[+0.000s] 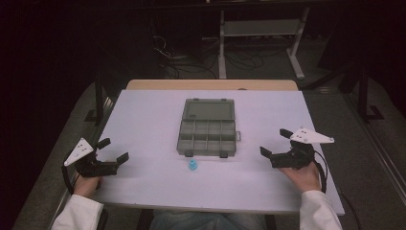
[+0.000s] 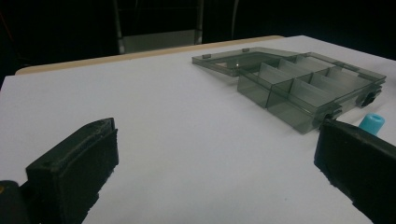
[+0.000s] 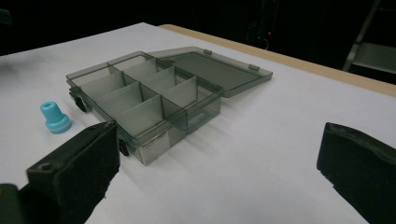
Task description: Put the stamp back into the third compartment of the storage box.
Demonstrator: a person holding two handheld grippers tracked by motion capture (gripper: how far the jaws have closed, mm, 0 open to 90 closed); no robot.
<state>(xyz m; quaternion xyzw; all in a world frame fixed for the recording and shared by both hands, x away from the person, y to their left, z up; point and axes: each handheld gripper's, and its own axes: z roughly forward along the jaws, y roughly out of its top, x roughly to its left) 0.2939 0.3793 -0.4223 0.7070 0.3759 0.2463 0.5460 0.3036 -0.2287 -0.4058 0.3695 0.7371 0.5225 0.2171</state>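
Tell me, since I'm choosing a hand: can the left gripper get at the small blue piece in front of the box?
Probably yes. The left gripper is open, and bare table lies between it and the blue piece, which stands apart from the open compartment box.

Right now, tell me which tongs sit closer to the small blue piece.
The left tongs: the blue cap-shaped piece lies left of the organizer box's middle, slightly nearer them than the right tongs.

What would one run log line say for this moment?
left gripper: open, empty | right gripper: open, empty | compartment box: lid open, compartments empty | blue piece: on table, near side of box
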